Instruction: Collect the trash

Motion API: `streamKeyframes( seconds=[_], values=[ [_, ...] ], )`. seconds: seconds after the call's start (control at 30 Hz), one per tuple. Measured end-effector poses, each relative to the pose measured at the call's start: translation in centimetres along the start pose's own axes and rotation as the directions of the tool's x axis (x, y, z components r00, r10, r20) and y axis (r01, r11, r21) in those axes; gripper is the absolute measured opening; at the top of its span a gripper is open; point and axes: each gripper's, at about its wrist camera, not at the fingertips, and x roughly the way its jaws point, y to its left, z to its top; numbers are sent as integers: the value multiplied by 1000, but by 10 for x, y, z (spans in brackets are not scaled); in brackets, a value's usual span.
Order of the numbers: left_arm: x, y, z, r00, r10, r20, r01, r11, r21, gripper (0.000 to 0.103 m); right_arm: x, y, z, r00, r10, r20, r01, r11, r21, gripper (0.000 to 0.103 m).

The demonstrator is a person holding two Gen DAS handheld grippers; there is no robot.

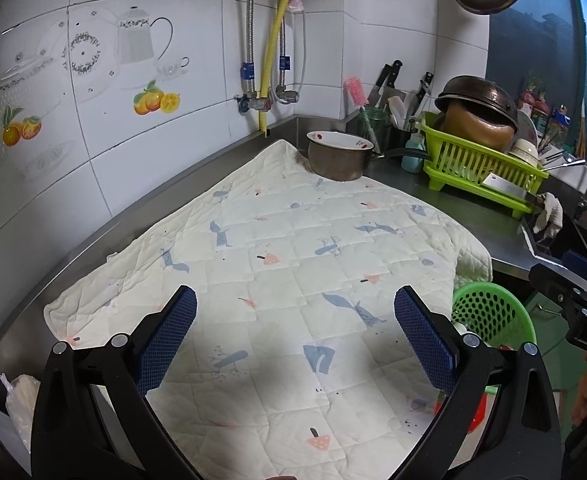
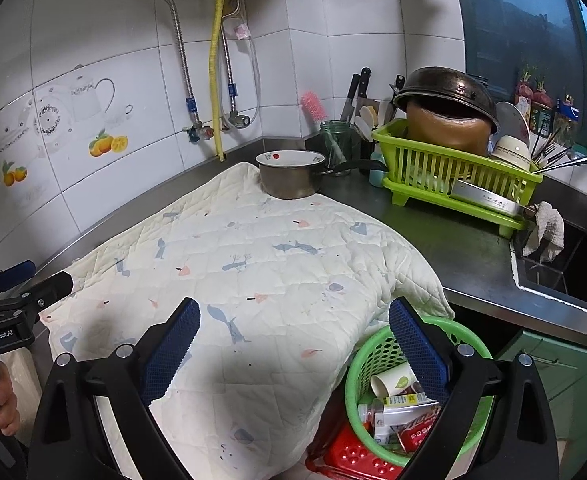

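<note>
- From where I stand the collecting looks close to finished: the round green perforated plastic basket (image 2: 409, 384), at the lower right of the right wrist view, already holds a white paper cup (image 2: 393, 383), a small bottle and some printed wrappers (image 2: 407, 414).
- The cream quilted cloth with whale and mushroom prints (image 1: 293, 264) fills the middle of both views, and I can see no loose trash on it.
- The next move, I'd judge, calls for a look around for any missed scrap; the crumpled clear plastic bag (image 1: 19, 404) at the lower left of the left wrist view might be one, though I cannot tell.
- The left gripper (image 1: 295, 336) hangs over the near part of the cloth, blue pads wide apart, holding and touching nothing.
- The right gripper (image 2: 295, 350) is likewise spread wide and empty, its right finger over the basket rim and its left finger over the cloth.
- A red perforated plastic thing (image 2: 353, 458) sits under the basket, at the bottom of the frame.
</note>
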Motion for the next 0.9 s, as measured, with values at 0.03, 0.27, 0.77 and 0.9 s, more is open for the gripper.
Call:
streamKeyframes(
  seconds=[0.03, 0.27, 0.77, 0.9],
  values=[
    [0, 0, 0, 1000, -1, 0, 1, 1000, 0, 98, 0, 1, 0, 1000, 0, -1, 0, 1000, 1, 92],
    [-2, -2, 0, 1000, -1, 4, 1, 1000, -1, 98, -2, 1, 0, 1000, -3, 2, 3, 1000, -1, 92],
    [-5, -3, -1, 1000, -8, 6, 8, 1000, -1, 98, -6, 4, 1, 1000, -10, 6, 10, 1000, 1, 92],
    [-6, -4, -1, 1000, -8, 10, 8, 1000, -1, 98, -6, 4, 1, 1000, -10, 5, 10, 1000, 4, 93]
  ],
)
